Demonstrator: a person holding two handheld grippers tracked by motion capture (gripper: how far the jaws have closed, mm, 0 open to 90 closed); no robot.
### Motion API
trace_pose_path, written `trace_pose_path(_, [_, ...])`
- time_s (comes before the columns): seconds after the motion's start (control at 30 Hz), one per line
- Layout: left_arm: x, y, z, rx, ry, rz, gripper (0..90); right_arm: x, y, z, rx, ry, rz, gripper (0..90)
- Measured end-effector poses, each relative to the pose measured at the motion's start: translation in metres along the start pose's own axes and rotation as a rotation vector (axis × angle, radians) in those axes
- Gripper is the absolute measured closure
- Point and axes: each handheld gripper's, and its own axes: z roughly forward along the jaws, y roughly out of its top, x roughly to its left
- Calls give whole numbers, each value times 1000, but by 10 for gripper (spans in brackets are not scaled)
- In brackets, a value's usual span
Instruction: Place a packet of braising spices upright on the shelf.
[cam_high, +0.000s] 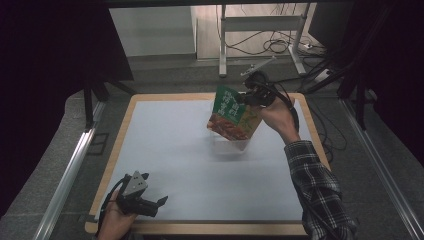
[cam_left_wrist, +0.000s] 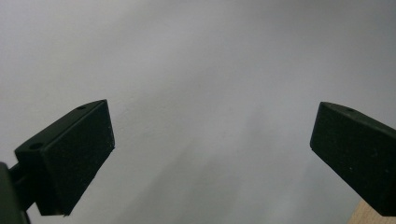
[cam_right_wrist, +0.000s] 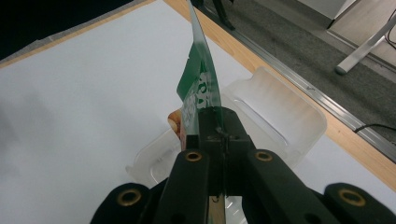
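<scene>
My right gripper (cam_high: 246, 98) is shut on the edge of a green food packet (cam_high: 230, 114) with a printed picture of a dish, and holds it in the air over the table's far right. The right gripper view has the jaws (cam_right_wrist: 217, 122) pressed together on the thin packet (cam_right_wrist: 203, 83), which stands edge-on. Under it lies a clear plastic container (cam_right_wrist: 276, 116), faint below the packet (cam_high: 234, 146) in the high view. Near the front left corner my left gripper (cam_high: 154, 190) stands open, with nothing between its fingers (cam_left_wrist: 88, 149) over the bare mat.
A white mat (cam_high: 165, 150) covers the wooden table, whose edge (cam_high: 200, 229) runs along the front. Metal rails (cam_high: 65, 175) flank the table. Beyond it are a desk frame (cam_high: 260, 30) and floor cables (cam_high: 272, 45).
</scene>
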Motion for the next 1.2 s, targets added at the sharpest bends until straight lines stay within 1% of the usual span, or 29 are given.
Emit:
trace_pose_path(0.13, [-1, 0, 0, 4, 1, 3, 0, 1, 0, 4, 9, 3, -2, 888])
trace_pose_path(0.27, [-1, 0, 1, 7, 3, 5, 0, 6, -1, 16, 30, 2, -15, 886])
trace_pose_path(0.3, [-1, 0, 1, 7, 3, 5, 0, 7, -1, 18, 33, -5, -20, 886])
trace_pose_path(0.5, [0, 0, 1, 7, 1, 3, 0, 10, 2, 30, 22, -2, -23, 887])
trace_pose_path(0.53, [0, 0, 1, 8, 2, 4, 0, 11, 2, 31, 22, -5, -20, 888])
trace_pose_path(0.63, [-1, 0, 1, 8, 4, 7, 0, 12, 1, 34, 24, -32, -35, 887])
trace_pose_path(0.77, [-1, 0, 1, 7, 5, 6, 0, 9, -2, 33, 19, -27, -11, 884])
trace_pose_path(0.83, [0, 0, 1, 7, 6, 4, 0, 7, -1, 32, 17, -20, -25, 856])
trace_pose_path(0.87, [0, 0, 1, 7, 6, 4, 0, 8, -1, 31, 16, -16, -35, 827])
trace_pose_path(0.93, [0, 0, 1, 7, 8, 3, 0, 9, 0, 31, 14, -25, -57, 780])
trace_pose_path(1.0, [0, 0, 1, 7, 7, 3, 0, 10, -1, 31, 3, -30, -70, 732])
trace_pose_path(1.1, [0, 0, 1, 6, 7, 4, 0, 10, -1, 30, -13, -36, -69, 676])
trace_pose_path(1.17, [0, 0, 1, 7, 7, 4, 0, 9, 0, 28, -23, -46, -69, 612])
trace_pose_path(1.2, [0, 0, 1, 8, 7, 2, 0, 9, 0, 27, -29, -52, -77, 581])
